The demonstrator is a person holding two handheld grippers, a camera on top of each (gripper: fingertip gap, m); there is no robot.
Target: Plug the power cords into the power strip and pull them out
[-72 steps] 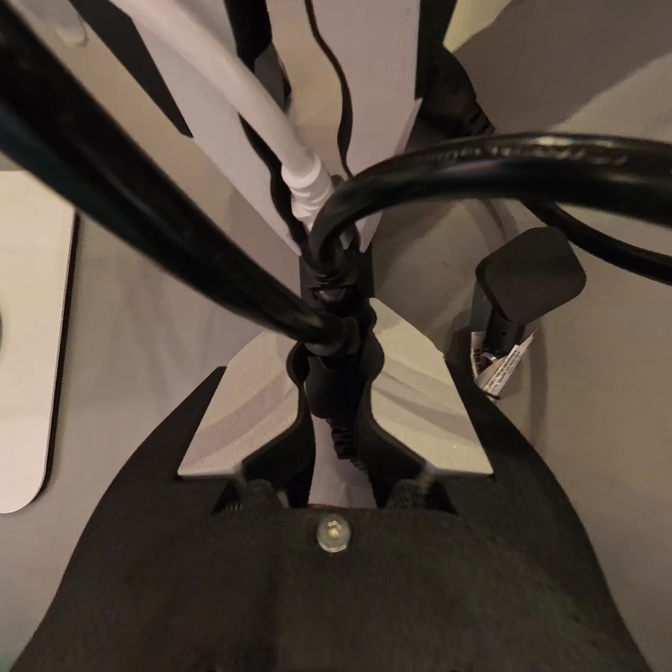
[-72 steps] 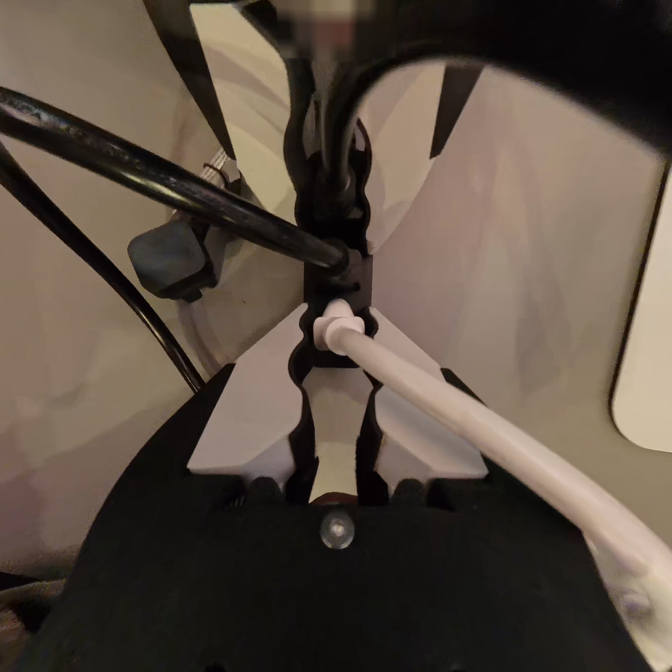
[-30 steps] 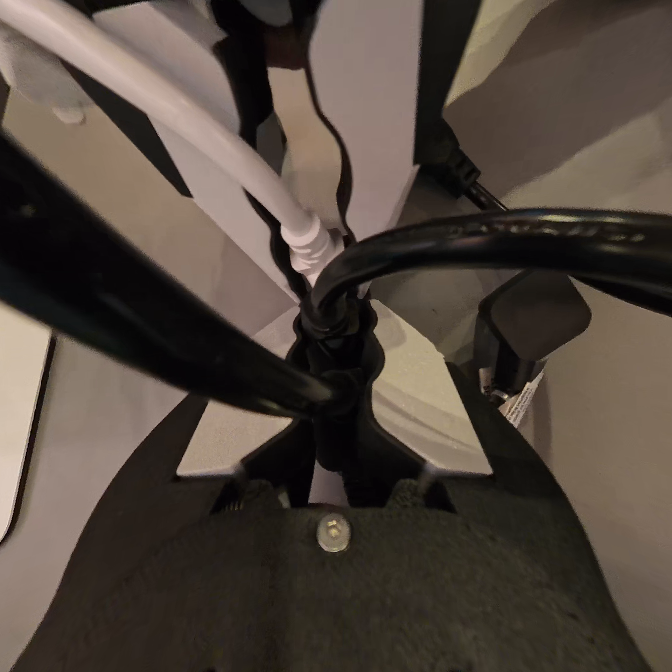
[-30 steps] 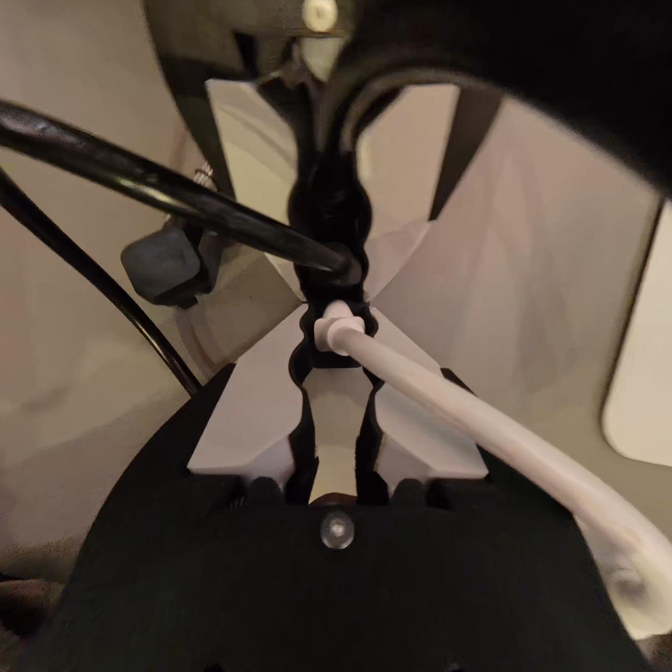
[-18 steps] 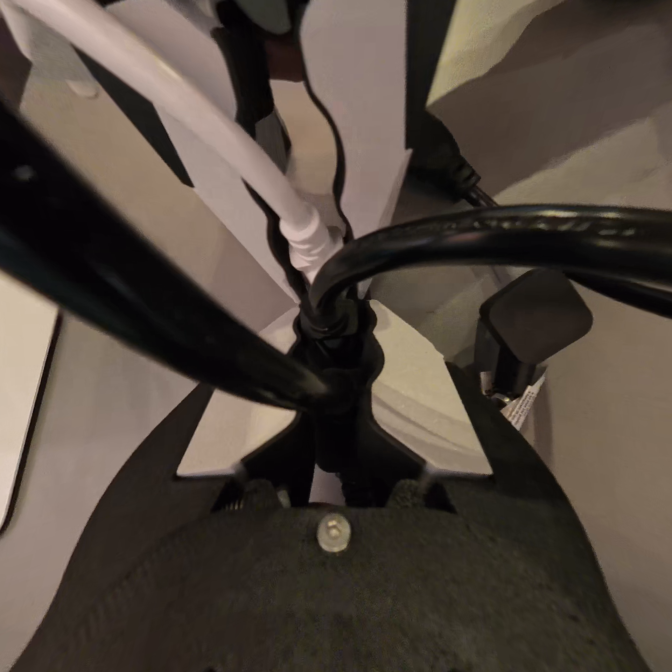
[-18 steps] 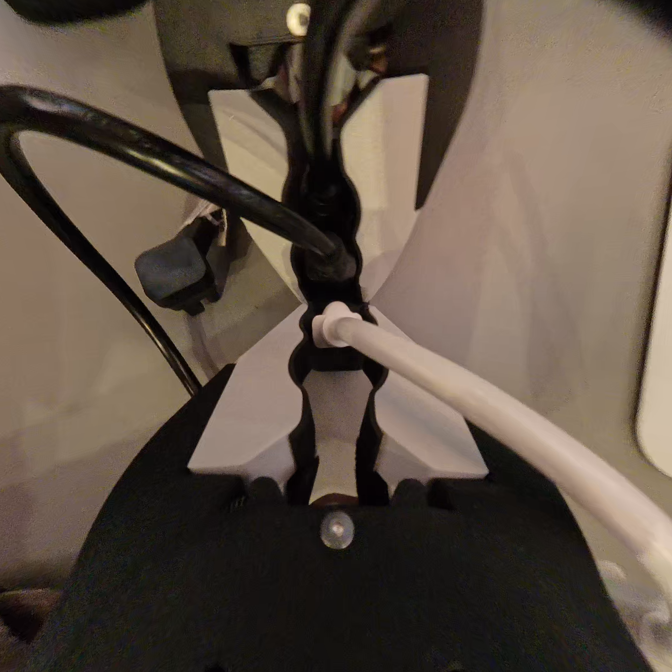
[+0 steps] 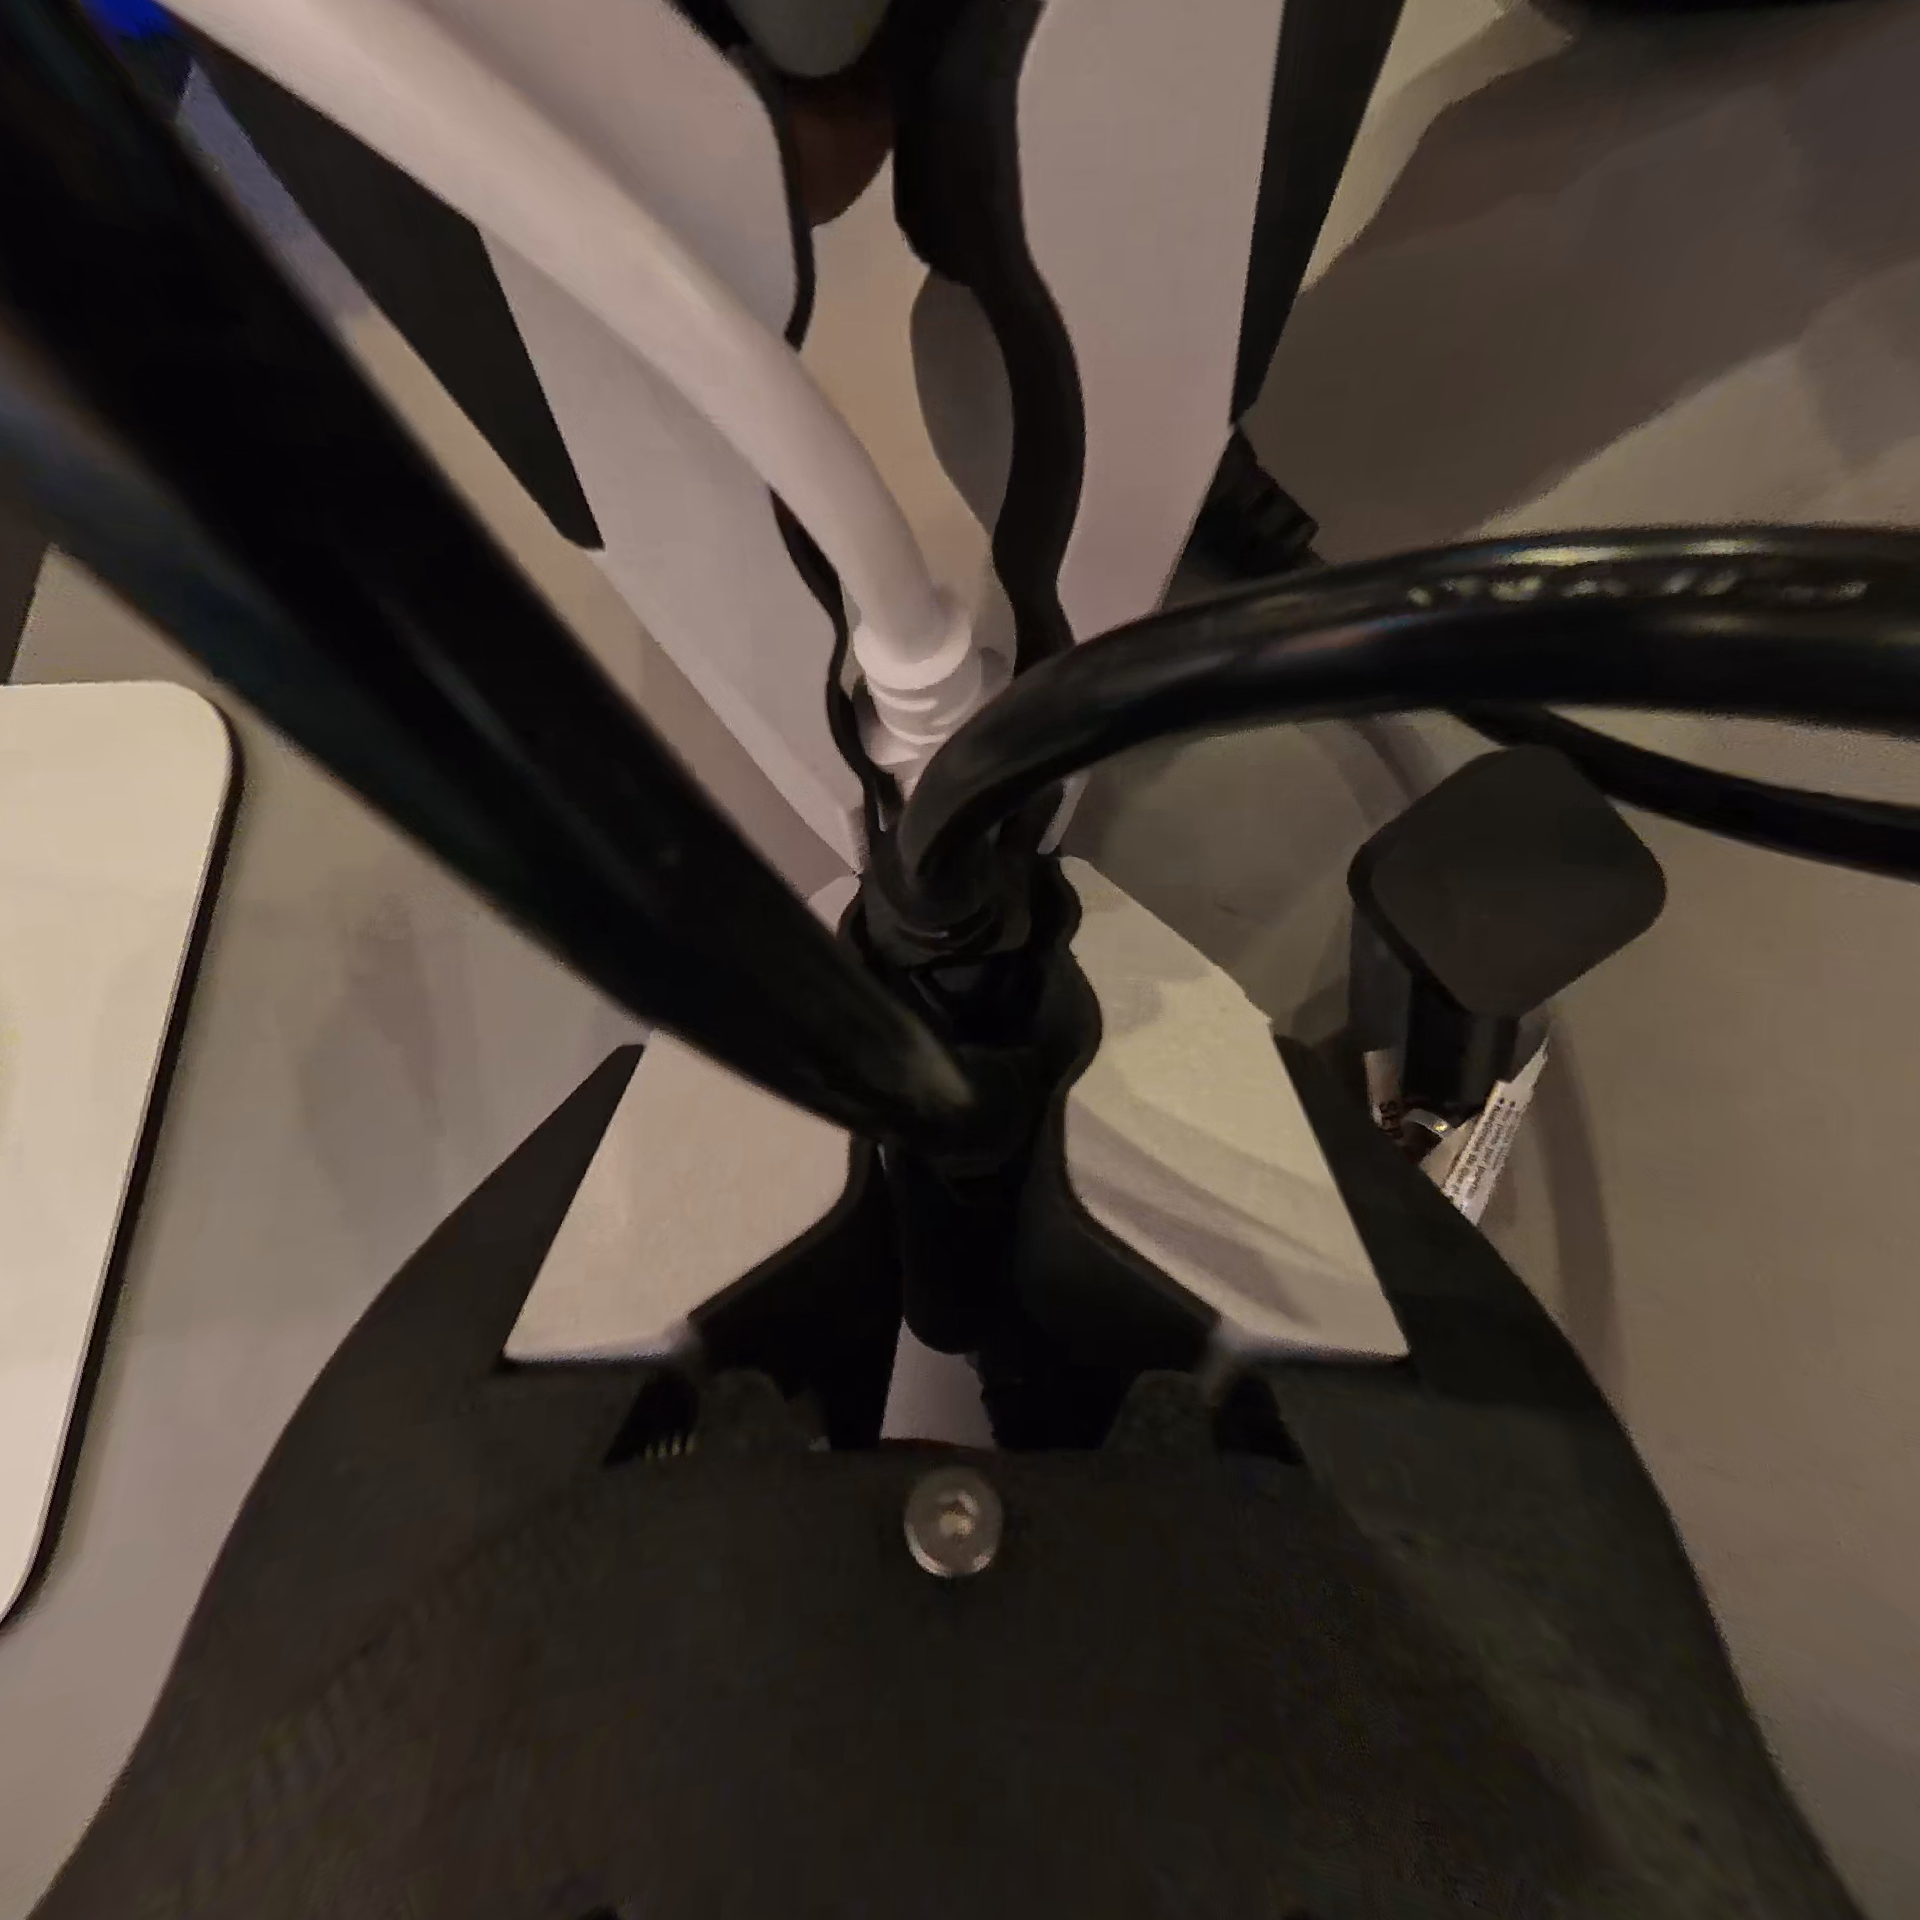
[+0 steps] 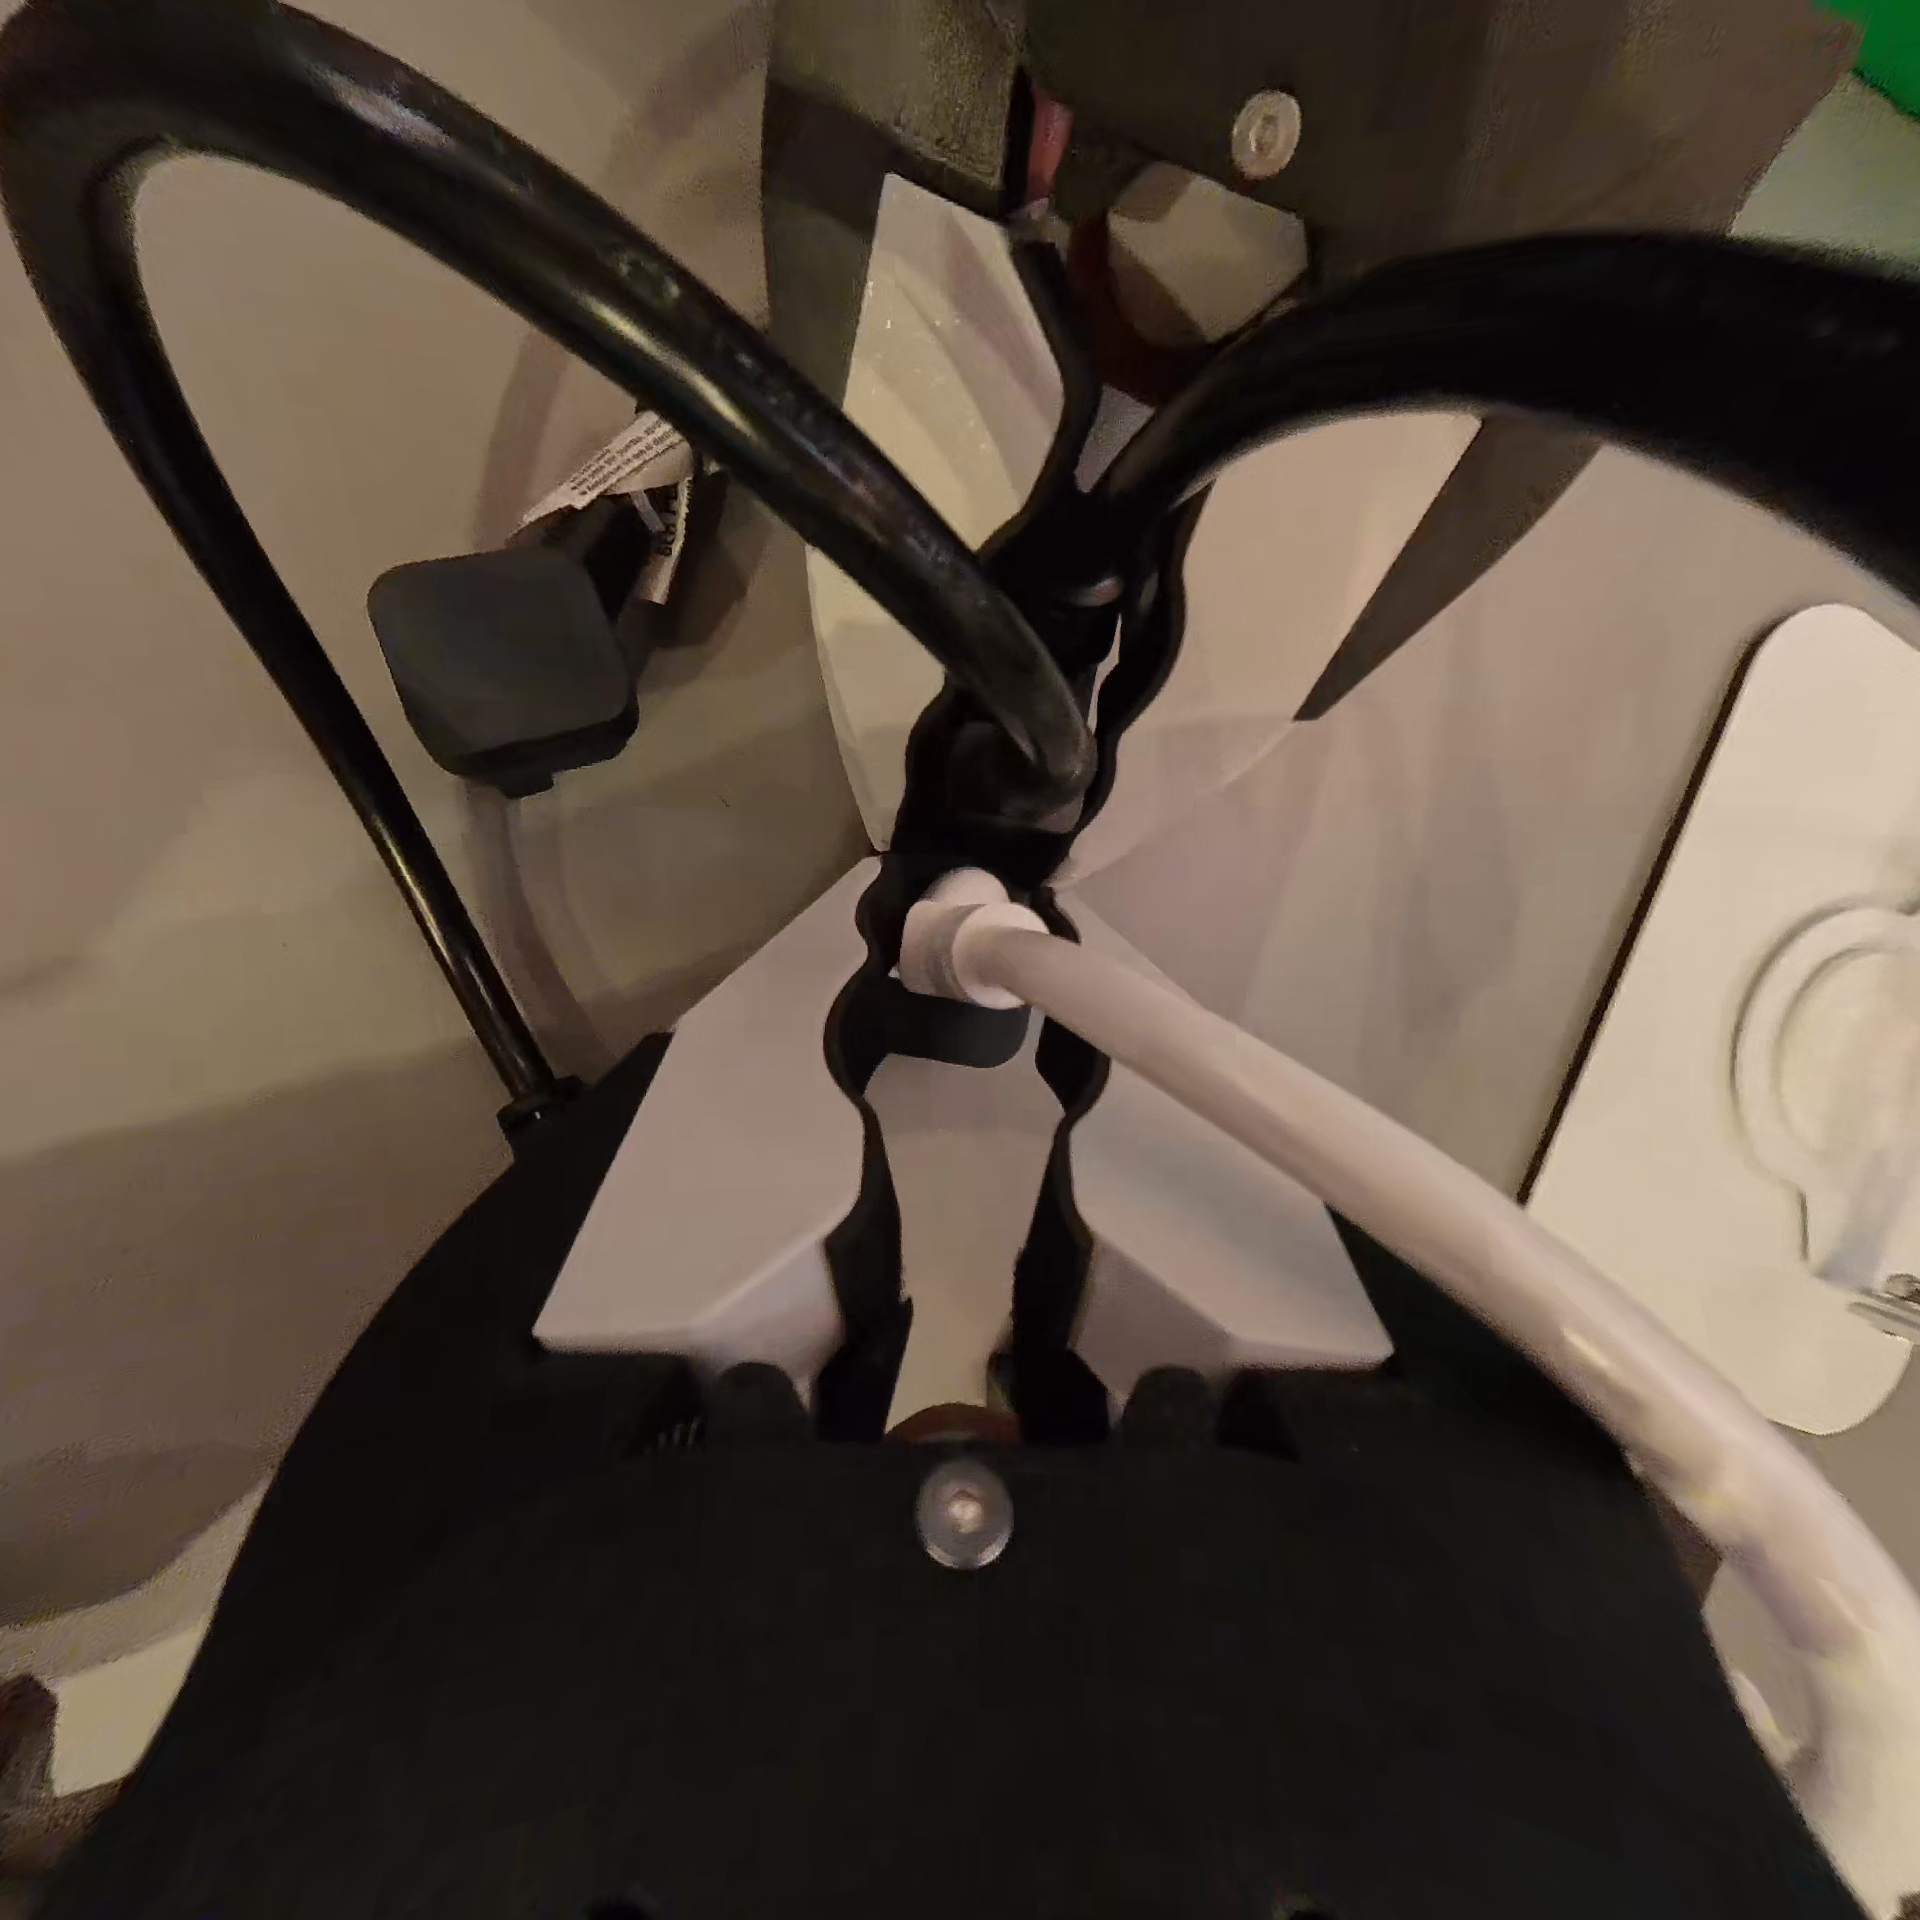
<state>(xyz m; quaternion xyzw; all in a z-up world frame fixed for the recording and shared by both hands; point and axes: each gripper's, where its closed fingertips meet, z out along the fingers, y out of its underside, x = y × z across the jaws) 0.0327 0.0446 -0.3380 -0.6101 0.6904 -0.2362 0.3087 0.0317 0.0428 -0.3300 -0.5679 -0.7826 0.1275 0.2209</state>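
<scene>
- Since a moment ago the right gripper (image 8: 961, 940) has drawn back a little from the left gripper (image 7: 961, 997), and the white board (image 8: 1766, 1039) at 3 o'clock shows more; tips nearly touch
- Left fingers clamped on a black plug (image 7: 966, 1039); black cord (image 7: 1351, 665) arcs to 3 o'clock
- Right fingers pinch a white cord (image 8: 1299, 1132) end, trailing to 4 o'clock
- Loose black plug (image 8: 499, 665) at 10 o'clock on the grey table (image 8: 208, 935)

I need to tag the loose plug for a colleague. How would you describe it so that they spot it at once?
Start at the two grippers meeting tip to tip over the grey table. Beside them lies a black plug, squarish, with a paper tag on its cord; unlike the other cords, no gripper holds it.
</scene>
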